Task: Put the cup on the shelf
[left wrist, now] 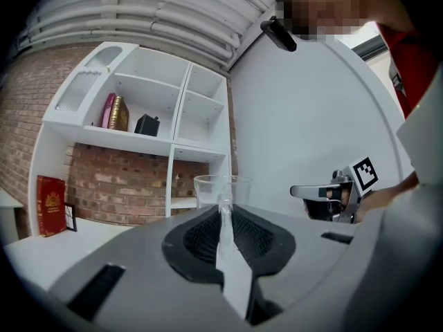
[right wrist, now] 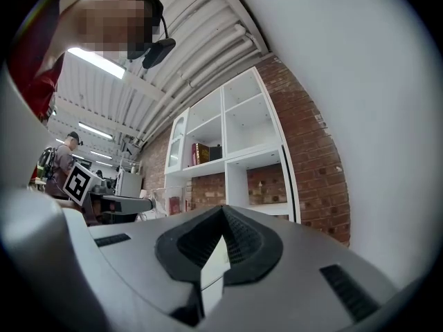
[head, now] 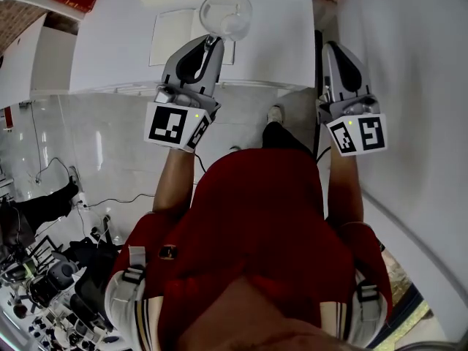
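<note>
The pick-up was done: the left tongs (head: 216, 41) were closed on the wall of a clear glass cup (head: 227, 13). In the left gripper view the thin glass edge ran up between the two dark pads. The cup was held upright in the air at the top centre of the head view, above a white surface (head: 117, 50). It touched neither that surface nor any shelf.

The right tongs (head: 330, 46) were at the upper right of the head view, well apart from the cup. Their pads met at the tip with nothing between them.

The white shelf unit (left wrist: 173, 144) stood against the brick wall in the upper left of the left gripper view, with some books (left wrist: 115, 113) in one upper compartment and several compartments bare. It looked some way beyond the cup, though the wide lens made that hard to judge.

By my reading the carry was under way. What remained was to bring the cup to a free compartment, set it down on its base and let go.
</note>
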A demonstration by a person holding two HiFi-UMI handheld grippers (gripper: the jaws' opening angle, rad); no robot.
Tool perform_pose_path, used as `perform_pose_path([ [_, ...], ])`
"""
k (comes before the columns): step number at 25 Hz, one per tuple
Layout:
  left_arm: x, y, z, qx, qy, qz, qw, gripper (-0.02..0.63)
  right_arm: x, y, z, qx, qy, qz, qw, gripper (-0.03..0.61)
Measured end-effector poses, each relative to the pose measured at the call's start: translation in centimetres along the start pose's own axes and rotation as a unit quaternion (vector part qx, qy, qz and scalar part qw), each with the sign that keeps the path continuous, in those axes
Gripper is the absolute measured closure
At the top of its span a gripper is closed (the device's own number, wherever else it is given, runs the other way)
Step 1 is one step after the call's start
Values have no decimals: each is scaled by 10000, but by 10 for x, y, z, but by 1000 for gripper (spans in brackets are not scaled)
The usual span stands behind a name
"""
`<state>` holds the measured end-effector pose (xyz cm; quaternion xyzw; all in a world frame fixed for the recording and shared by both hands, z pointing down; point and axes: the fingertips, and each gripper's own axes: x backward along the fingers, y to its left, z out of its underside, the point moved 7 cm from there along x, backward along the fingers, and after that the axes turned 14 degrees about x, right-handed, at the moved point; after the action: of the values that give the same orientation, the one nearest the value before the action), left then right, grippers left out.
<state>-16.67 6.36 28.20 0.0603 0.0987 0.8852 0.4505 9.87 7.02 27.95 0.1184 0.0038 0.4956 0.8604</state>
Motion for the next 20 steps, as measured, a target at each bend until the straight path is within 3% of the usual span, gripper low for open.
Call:
perform_pose_path([
  [20,-110,-6,28,48,183,-604,9980,572,-52,-111,39,-22,-25,-523,9986,581],
])
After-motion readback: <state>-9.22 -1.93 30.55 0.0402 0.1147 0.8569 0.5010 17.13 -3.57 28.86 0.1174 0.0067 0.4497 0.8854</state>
